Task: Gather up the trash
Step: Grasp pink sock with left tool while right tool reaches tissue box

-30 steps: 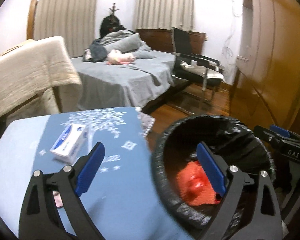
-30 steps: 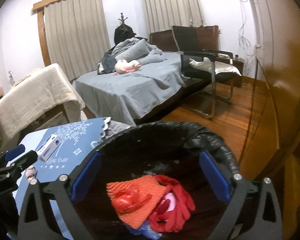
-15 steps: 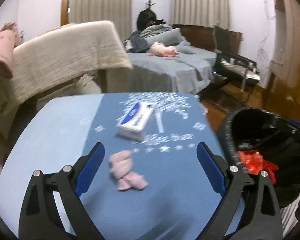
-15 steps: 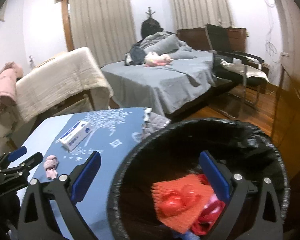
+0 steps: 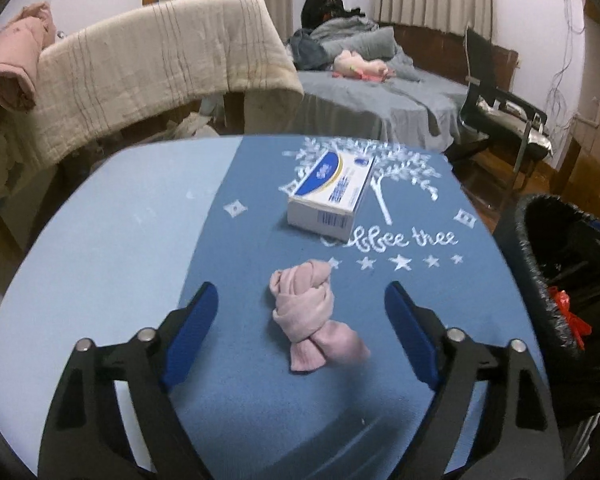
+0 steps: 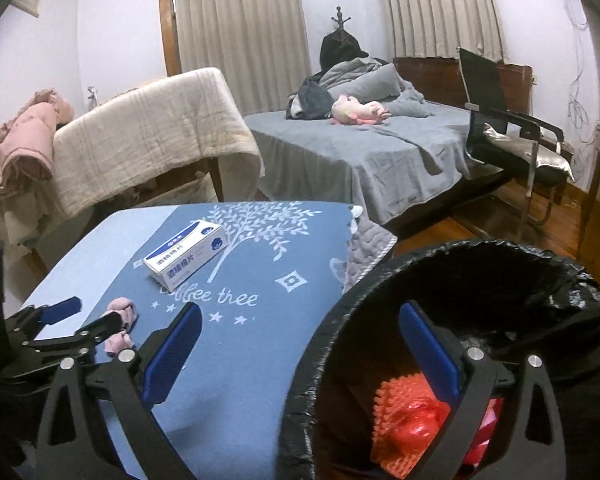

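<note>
The left claw (image 5: 300,308) has swung from the bin (image 5: 548,280) to the pink sock (image 5: 306,312); closing, untouching. Right claw (image 6: 300,344) released, empty.

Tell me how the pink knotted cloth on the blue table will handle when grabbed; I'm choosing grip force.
The pink knotted cloth looks soft and floppy, so it will probably squash between the pads. It seems light, and its loose tail may dangle. It lies between the closing jaws of the left gripper, untouched so far.
</note>
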The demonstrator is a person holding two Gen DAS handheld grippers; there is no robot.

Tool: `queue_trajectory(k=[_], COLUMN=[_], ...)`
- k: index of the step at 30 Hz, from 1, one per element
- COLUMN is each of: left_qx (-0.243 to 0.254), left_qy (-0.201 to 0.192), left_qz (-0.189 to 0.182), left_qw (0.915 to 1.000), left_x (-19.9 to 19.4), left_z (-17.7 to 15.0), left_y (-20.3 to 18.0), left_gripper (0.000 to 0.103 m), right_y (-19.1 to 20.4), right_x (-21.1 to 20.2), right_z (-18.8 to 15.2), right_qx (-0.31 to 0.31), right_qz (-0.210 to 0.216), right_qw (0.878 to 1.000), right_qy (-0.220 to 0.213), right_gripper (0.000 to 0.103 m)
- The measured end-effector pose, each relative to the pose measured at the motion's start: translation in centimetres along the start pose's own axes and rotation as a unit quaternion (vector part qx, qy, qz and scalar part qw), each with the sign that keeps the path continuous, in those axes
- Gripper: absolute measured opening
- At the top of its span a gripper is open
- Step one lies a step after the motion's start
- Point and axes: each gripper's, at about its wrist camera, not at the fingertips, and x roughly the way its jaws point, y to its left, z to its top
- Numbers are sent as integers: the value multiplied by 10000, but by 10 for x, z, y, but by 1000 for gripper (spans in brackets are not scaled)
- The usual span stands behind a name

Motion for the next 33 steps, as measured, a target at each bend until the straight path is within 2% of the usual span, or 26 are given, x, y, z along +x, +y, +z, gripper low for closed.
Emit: queue_trajectory(k=[4,7,8,10,11,12,22,33], left_qx=[-12,-14,-10,-32,-88,-141,-221,-401], left_qy=[329,531,572,601,590,581,98,-7], left_qz=[-138,-271,-299,-281,-298,-329,-135,214], left_qw=[9994,9982,9979,9978,9978,9977,9996,9990], left_x=[15,22,24,25,25,24,3,17], left_z=[0,-2,-3,-4,-4,-4,9,33], left_y=[0,0,0,1,3,5,25,79], left_gripper=[67,53,44,37,30,28,26,26], right_y=[3,4,4,6,8,10,35,84], right_x=[3,4,4,5,5,6,15,68], right_z=[1,3,4,6,6,8,19,28], right_qx=[-71,-63,-60,-76,-90,-110,-247,-264], right_qz=[11,31,39,53,61,72,216,410], right_qw=[10000,10000,10000,10000,9999,9999,9995,9985], right_qy=[7,2,5,-2,-4,-12,-30,242], right_gripper=[97,97,97,97,97,97,97,97])
